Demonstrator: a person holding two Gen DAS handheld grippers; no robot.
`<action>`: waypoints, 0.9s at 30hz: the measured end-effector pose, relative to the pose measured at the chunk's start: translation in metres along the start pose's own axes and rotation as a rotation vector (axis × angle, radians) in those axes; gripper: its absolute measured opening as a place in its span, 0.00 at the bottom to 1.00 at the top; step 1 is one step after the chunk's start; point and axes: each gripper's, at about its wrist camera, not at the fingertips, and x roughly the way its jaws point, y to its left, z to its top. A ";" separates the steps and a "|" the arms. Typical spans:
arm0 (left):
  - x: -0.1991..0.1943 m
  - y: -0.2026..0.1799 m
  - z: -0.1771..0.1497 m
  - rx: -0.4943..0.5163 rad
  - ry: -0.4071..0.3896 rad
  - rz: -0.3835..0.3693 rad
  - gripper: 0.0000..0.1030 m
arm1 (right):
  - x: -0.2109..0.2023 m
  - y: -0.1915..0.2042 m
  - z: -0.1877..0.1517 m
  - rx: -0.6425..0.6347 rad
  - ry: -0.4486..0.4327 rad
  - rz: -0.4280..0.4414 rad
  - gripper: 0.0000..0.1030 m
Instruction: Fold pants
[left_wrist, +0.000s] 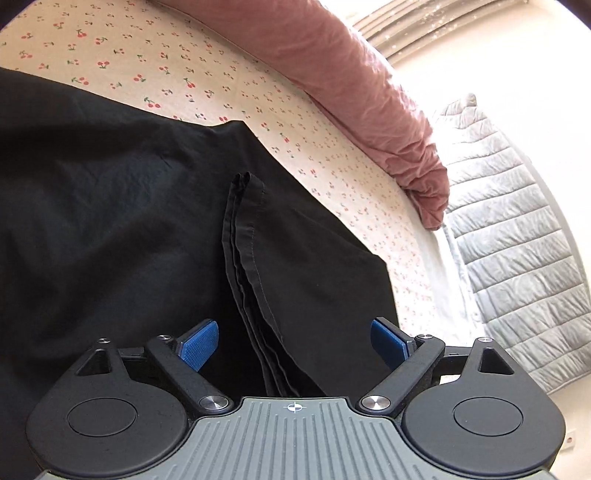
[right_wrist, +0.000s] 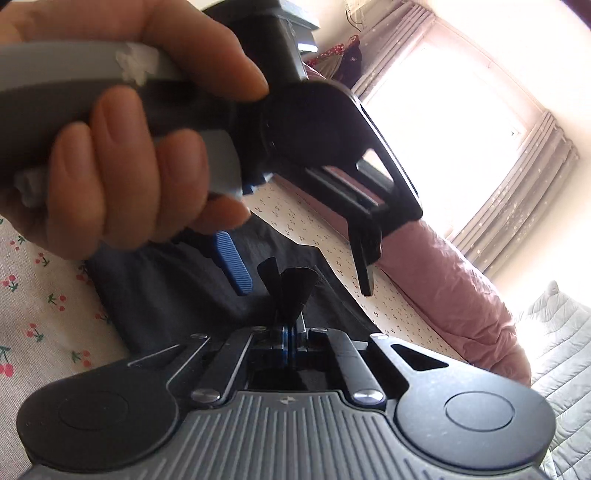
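**Black pants on the cherry bed**

No words or brand names can be read anywhere.

The black pants (left_wrist: 129, 221) lie on the bed sheet (left_wrist: 177, 70), which has little red cherries on it. A pink pillow (left_wrist: 354, 85) lies past the pants, and a grey quilt (left_wrist: 517, 236) sits beside the pillow.

The left tool (left_wrist: 293, 341) is wide open and holds nothing. A folded hem of the pants runs between its blue pads (left_wrist: 197, 345).

Only the right view shows a hand (right_wrist: 122, 155) holding the left tool, and a bright window (right_wrist: 443, 122). The hand hides much of the bed. The right tool (right_wrist: 290, 338) is pinched closed on a bit of the pants.
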 end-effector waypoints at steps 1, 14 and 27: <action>0.003 0.002 0.004 0.006 0.009 0.002 0.85 | 0.000 0.003 0.003 -0.001 -0.003 0.005 0.00; -0.037 0.027 0.034 0.158 -0.074 0.163 0.01 | 0.005 0.047 0.051 0.014 -0.054 0.061 0.00; -0.158 0.122 0.050 0.120 -0.264 0.324 0.01 | -0.010 0.062 0.089 0.279 -0.077 0.381 0.28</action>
